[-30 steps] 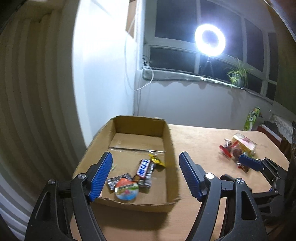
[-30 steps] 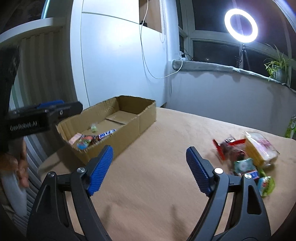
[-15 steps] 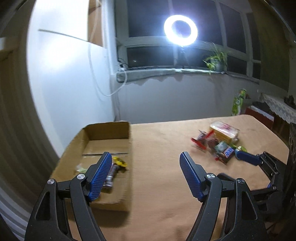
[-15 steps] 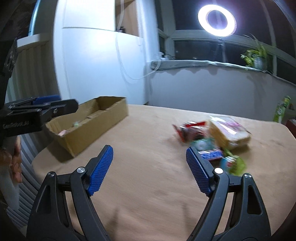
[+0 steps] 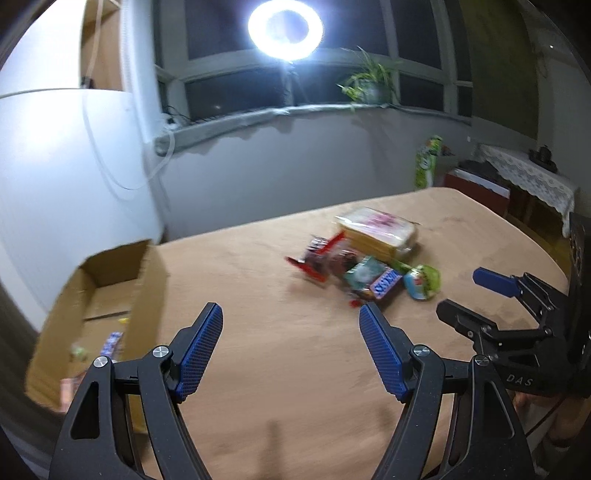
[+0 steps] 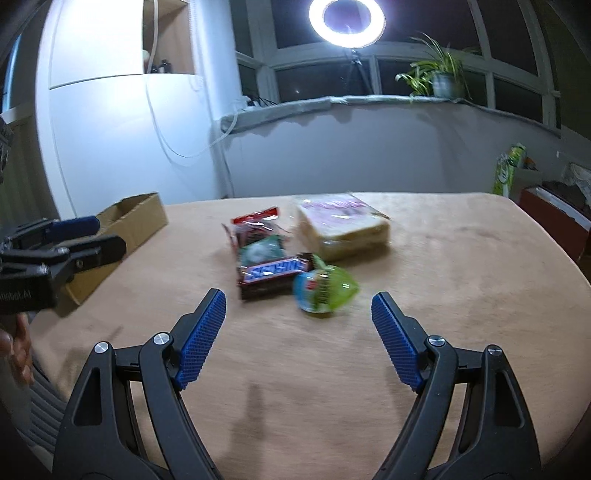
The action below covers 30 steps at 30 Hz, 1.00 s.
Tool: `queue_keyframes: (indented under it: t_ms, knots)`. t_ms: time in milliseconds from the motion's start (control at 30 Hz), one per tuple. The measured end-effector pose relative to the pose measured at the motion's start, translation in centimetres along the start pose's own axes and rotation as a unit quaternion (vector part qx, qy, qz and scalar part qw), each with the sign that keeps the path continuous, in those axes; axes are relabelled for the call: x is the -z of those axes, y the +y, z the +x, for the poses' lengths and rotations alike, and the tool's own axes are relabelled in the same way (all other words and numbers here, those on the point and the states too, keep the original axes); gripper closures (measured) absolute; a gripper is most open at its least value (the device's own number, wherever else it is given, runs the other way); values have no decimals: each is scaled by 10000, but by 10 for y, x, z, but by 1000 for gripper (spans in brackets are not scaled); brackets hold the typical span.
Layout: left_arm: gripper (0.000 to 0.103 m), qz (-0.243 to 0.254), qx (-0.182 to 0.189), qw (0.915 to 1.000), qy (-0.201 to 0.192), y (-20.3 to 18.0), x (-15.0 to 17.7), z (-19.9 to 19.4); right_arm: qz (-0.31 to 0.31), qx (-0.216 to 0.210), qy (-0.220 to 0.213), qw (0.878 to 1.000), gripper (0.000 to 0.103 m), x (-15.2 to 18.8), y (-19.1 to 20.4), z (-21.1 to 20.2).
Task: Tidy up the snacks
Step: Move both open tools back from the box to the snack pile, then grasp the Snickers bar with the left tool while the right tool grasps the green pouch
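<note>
Several snacks sat bunched in one pile (image 6: 295,251) mid-table: a bagged sandwich (image 6: 343,229) at the back, a red-edged packet (image 6: 255,227), a Snickers bar (image 6: 275,273) on a dark wrapper, and a green egg-shaped treat (image 6: 325,288) nearest the right gripper (image 6: 298,321). That gripper was spread wide and carried nothing, with the egg at about 12 o'clock just ahead of its fingers. The left gripper (image 5: 291,328) was also wide apart and empty, the pile off at roughly 1 o'clock from it.

Looked like the reach-for-the-next-item step. Best guess, the next move called for lowering the right claw around the egg and squeezing gently, since a rounded shape like that could squirt out sideways.

The cardboard box (image 5: 147,280) sat at about 9 o'clock from the pile, well apart from it, on the tan table (image 6: 461,266). A few small wrapped pieces were inside it already, too blurred to name. The ring light (image 6: 347,16) glared from behind.
</note>
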State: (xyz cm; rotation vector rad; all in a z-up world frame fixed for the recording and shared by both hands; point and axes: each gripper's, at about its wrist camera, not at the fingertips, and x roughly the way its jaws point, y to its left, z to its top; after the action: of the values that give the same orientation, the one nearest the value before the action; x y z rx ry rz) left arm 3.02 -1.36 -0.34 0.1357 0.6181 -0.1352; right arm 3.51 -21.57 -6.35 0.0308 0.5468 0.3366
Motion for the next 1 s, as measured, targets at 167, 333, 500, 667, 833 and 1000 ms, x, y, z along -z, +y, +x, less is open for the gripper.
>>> queue_keyframes:
  t_ms: [167, 333, 500, 667, 833, 1000]
  knots:
    - [27, 74, 420, 9988, 247, -19, 1, 26, -1, 58, 374, 9993, 19, -6, -21, 9]
    - [27, 175, 1027, 9929, 577, -35, 6, 56, -258, 4, 762, 9968, 19, -14, -29, 23]
    - [27, 110, 1631, 9826, 880, -39, 4, 82, -484, -207, 1055, 9930, 19, -32, -33, 41]
    - [27, 4, 1838, 9788, 899, -38, -8, 93, -504, -413, 1403, 9880, 20, -42, -35, 69]
    - [27, -36, 2005, 9754, 910, -38, -14, 97, -397, -797, 1563, 9837, 75, -39, -36, 81]
    - [27, 137, 2127, 9727, 922, -48, -13, 96, -328, -970, 1584, 9821, 82, -29, -39, 72]
